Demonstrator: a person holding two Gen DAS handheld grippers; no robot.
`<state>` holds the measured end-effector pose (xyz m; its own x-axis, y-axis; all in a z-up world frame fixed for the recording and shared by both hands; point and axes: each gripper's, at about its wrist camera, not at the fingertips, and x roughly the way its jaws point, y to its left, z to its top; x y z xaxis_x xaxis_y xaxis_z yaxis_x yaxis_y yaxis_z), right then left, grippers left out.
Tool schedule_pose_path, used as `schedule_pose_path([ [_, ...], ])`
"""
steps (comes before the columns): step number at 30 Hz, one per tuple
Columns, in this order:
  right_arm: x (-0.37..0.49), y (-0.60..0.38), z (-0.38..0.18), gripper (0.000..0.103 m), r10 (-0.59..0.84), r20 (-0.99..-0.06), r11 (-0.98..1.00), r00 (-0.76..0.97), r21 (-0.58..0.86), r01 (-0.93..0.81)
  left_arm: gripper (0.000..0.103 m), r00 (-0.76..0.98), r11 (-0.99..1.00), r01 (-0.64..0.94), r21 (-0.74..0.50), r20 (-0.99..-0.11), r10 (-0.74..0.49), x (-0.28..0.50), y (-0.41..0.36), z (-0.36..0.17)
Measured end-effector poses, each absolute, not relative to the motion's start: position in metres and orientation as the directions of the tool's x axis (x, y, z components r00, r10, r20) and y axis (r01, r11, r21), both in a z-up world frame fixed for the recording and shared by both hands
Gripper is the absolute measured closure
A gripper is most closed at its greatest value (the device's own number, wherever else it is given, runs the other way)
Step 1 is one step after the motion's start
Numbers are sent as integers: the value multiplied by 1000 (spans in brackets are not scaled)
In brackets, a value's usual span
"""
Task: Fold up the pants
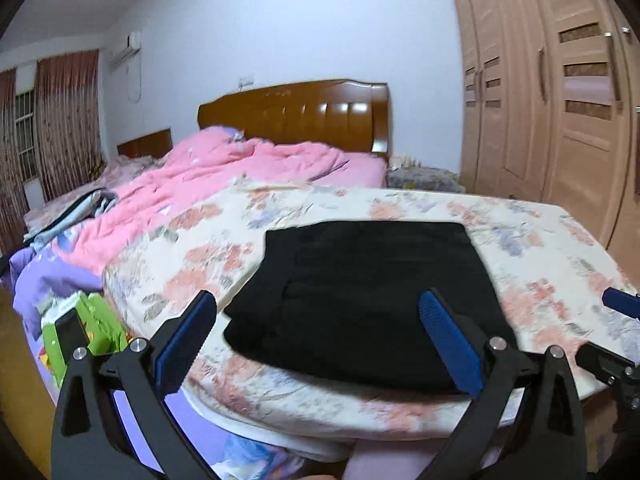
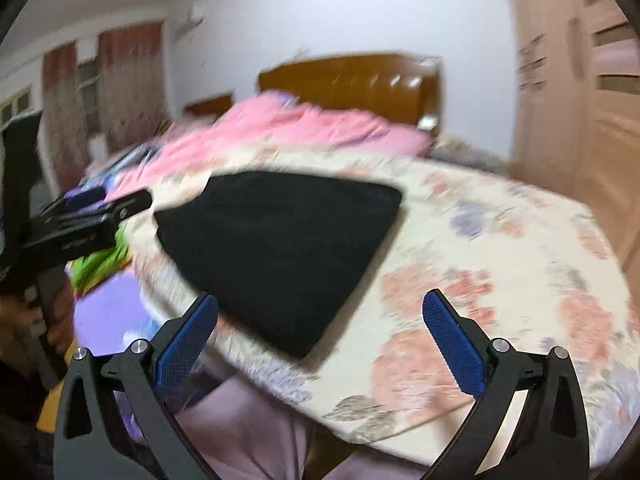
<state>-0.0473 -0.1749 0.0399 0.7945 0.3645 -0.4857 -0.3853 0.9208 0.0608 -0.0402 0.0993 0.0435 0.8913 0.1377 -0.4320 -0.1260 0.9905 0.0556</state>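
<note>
In the left wrist view, the left gripper (image 1: 318, 300) has its blue-padded black fingers (image 1: 184, 340) spread wide and empty, poised over the near edge of the folded black fabric pants (image 1: 360, 292). The pants lie as a flat stacked rectangle on the cream floral-print padded board (image 1: 540, 248) at the foot of the bed. This sharper view alone shows the layered fold edges, the rumpled pink quilt (image 1: 224, 176) beyond, the glossy brown wooden headboard (image 1: 296, 114) and the tall tan wooden wardrobe (image 1: 560, 92).

The right wrist view is blurred. The right gripper (image 2: 320, 304) is likewise wide apart and holds nothing, positioned beside the pants' (image 2: 280, 244) right corner over bare floral cloth (image 2: 500, 248). Only here does the person's hand (image 2: 24, 320) gripping the left tool's handle appear.
</note>
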Motion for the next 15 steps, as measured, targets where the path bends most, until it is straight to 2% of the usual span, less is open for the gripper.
schedule_pose_path([
  [3, -51, -177, 41, 4, 307, -474, 940, 825, 14, -342, 1, 888, 991, -116, 63, -441, 132, -39, 80, 43],
  [6, -50, -183, 32, 4, 301, -489, 946, 819, 42, -322, 1, 880, 986, -142, 86, -445, 165, -44, 57, 30],
  [10, -38, -183, 12, 4, 251, -586, 958, 771, 35, -286, 1, 863, 982, -139, 129, -471, 185, -44, 38, 9],
  [15, -29, -176, -12, 4, 229, -677, 955, 700, 18, -295, 1, 818, 986, -141, 86, -551, 165, -36, 48, -12],
])
